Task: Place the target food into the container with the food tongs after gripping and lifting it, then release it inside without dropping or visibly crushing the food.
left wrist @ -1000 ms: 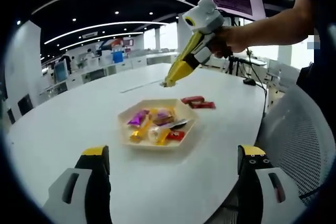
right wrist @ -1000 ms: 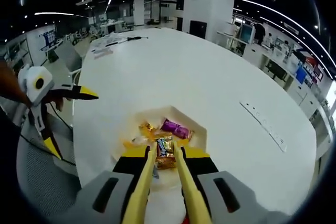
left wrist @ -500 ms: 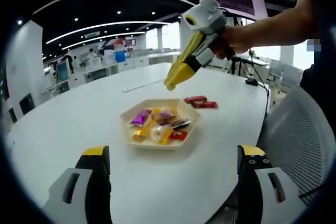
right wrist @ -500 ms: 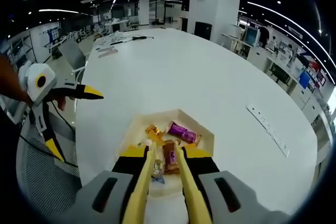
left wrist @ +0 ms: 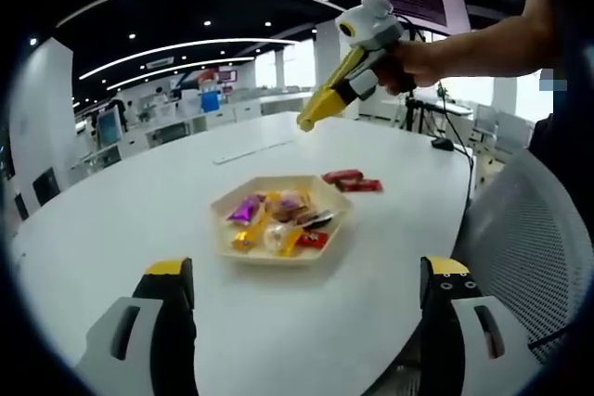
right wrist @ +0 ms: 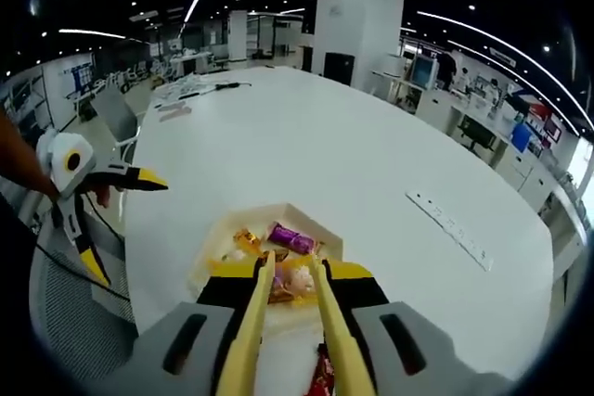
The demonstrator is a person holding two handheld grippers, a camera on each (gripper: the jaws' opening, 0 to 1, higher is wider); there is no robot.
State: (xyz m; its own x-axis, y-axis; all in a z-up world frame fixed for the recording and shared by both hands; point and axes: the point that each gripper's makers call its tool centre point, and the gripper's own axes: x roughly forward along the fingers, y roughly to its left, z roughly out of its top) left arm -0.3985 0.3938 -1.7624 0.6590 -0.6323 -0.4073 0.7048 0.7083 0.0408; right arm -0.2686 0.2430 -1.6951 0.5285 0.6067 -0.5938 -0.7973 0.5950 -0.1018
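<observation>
A cream hexagonal tray [left wrist: 275, 257] holds several wrapped candies, a purple one [left wrist: 245, 208] among them. My right gripper [left wrist: 348, 81], held by a hand, hangs high above and behind the tray, shut on yellow food tongs [left wrist: 320, 107]. In the right gripper view the tongs [right wrist: 249, 322] reach out from my right gripper [right wrist: 290, 272]. Their tips are apart with nothing between them, above the tray [right wrist: 221, 231] and the purple candy [right wrist: 292, 238]. My left gripper [left wrist: 306, 271] is open near the table's front edge, short of the tray.
Two red wrapped bars [left wrist: 351, 181] lie on the white table [left wrist: 111, 220] just behind and right of the tray. A mesh chair [left wrist: 534, 238] stands at the right. My left gripper [right wrist: 128, 227] comes in from the left of the right gripper view. A power strip [right wrist: 450, 227] lies on the table.
The right gripper and tongs have risen and drawn back from the tray. A brown candy that lay between the tong tips now lies in the tray. The left gripper has held still.
</observation>
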